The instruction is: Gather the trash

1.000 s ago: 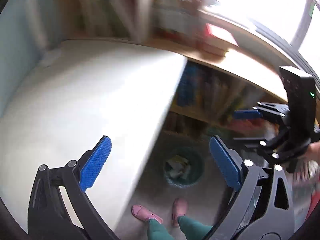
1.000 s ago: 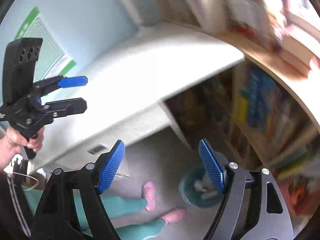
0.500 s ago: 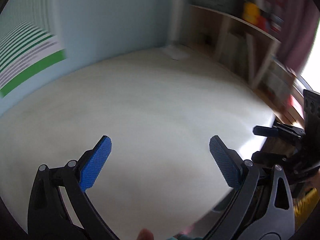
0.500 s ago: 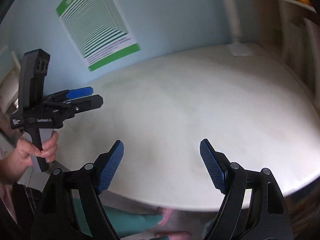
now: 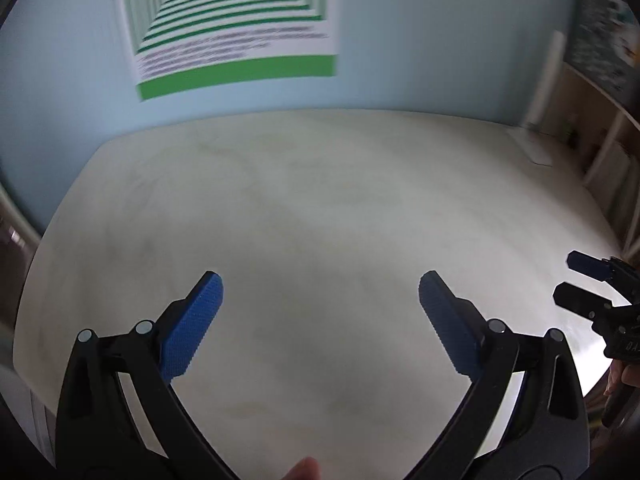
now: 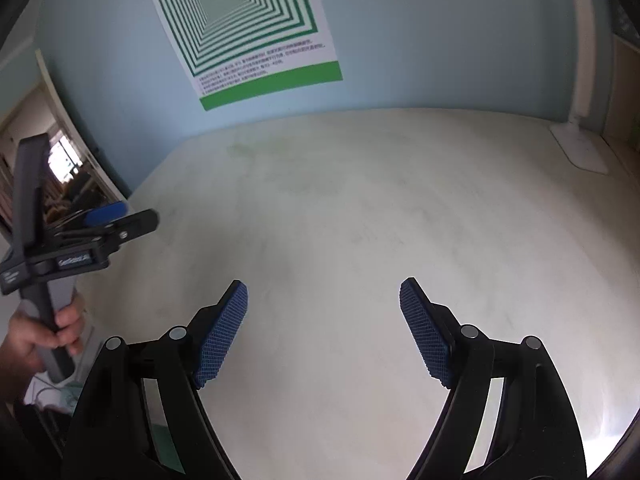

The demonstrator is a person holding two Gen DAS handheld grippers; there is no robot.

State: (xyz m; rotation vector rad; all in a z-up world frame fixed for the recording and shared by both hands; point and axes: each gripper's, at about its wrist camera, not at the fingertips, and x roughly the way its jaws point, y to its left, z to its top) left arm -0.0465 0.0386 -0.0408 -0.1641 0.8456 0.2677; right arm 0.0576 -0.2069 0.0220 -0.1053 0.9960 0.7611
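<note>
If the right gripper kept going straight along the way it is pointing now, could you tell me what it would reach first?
Most likely the bare white tabletop. The right gripper is open with nothing between its fingers, and nothing lies on the surface ahead; the lamp base sits well off to the side.

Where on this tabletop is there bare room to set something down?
Nearly all of the white table is bare, from the wall poster to the near edge. Only the far right corner is taken, by the lamp base.

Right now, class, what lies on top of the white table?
On the white table only a white lamp base shows, at its far right corner. The grippers' frames hide its near edge.
</note>
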